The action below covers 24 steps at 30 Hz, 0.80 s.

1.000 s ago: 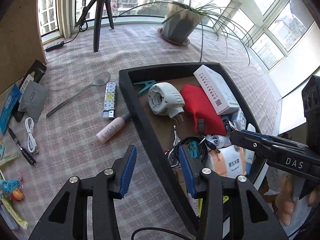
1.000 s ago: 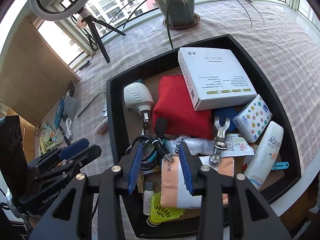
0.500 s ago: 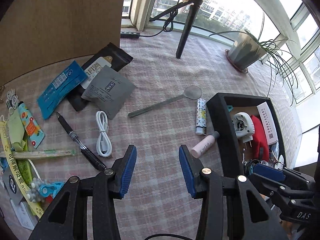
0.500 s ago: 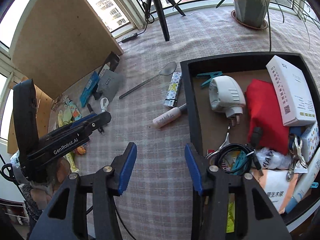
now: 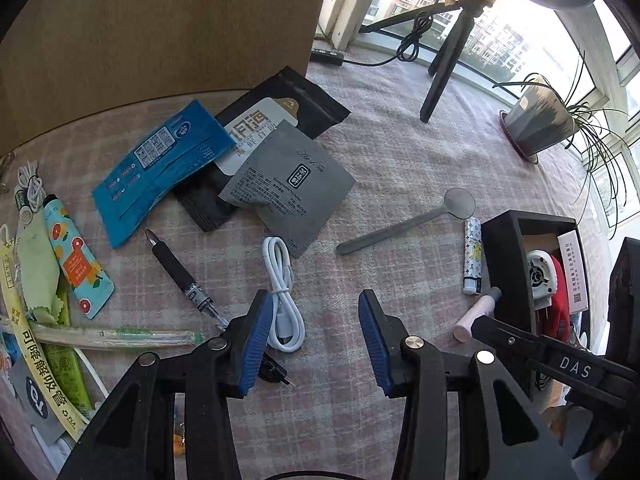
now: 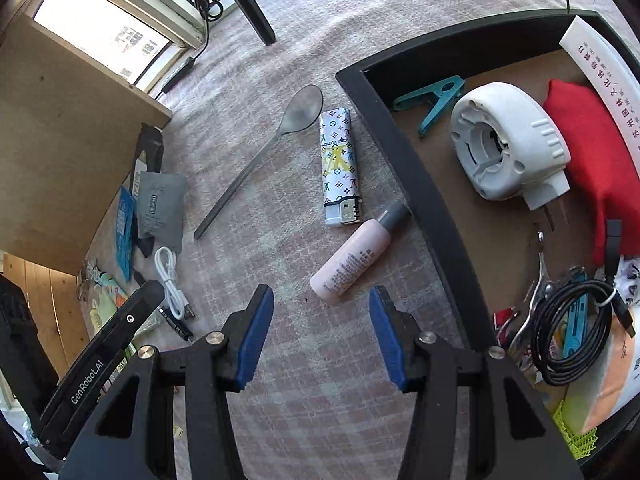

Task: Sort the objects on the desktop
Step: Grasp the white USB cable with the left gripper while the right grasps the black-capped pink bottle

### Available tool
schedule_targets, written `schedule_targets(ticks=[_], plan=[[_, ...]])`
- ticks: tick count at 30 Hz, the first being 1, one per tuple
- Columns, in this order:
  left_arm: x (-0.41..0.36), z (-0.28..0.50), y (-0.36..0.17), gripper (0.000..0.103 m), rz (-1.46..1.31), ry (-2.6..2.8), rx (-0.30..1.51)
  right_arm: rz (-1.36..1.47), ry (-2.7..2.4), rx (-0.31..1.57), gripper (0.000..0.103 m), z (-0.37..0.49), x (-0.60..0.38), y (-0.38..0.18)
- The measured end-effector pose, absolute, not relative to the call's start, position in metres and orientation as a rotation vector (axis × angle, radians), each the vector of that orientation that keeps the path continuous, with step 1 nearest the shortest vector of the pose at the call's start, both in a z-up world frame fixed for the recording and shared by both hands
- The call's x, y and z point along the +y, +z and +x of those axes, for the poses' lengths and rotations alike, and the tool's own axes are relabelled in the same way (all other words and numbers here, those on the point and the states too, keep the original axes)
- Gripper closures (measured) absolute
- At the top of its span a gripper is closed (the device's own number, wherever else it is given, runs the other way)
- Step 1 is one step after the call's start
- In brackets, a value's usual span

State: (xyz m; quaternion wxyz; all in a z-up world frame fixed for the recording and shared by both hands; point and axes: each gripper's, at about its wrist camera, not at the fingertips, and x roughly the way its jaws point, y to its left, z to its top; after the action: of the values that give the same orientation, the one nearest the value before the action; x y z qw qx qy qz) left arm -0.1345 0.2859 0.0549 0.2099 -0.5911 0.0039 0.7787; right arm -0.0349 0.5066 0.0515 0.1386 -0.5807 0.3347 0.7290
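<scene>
Bottle [image 6: 356, 254] ahead of wide right gripper [image 6: 322, 334].
Light, smooth plastic likely rolls; grip mid-body. Left gripper [image 5: 316, 338] wide, empty.

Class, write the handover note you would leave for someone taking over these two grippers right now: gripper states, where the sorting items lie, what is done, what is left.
Left gripper: open, empty, above the white cable and black pen.
Right gripper: open, empty, just short of the pink bottle.
Black tray: already holds the white plug-in device, red pouch, teal clip, coiled black cable and more.
Loose on the cloth: the bottle, whose cap looks to touch the tray wall, patterned lighter, grey spoon, sachets and the cable and pen.
Left: which loose items belong in the tray cannot be told; the bottle seems the nearest pick.
</scene>
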Motion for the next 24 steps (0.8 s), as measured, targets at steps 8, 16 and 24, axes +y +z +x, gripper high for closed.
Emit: schedule_targets(ticks=[8,16,24], plan=[[0.290,-0.146,0.034,0.061,-1.690,2.140,0.036,-1.665,2.066,0.900,0.054,-0.051,0.510,0.044],[0.289,-0.150,0.024,0.070,-1.712,2.130,0.020,-1.755,2.078,0.807,0.058,-0.066,0.495,0.036],[0.285,-0.148,0.022,0.085,-1.689,2.143,0.020,-1.784,2.160,0.760,0.079,-0.061,0.488,0.035]])
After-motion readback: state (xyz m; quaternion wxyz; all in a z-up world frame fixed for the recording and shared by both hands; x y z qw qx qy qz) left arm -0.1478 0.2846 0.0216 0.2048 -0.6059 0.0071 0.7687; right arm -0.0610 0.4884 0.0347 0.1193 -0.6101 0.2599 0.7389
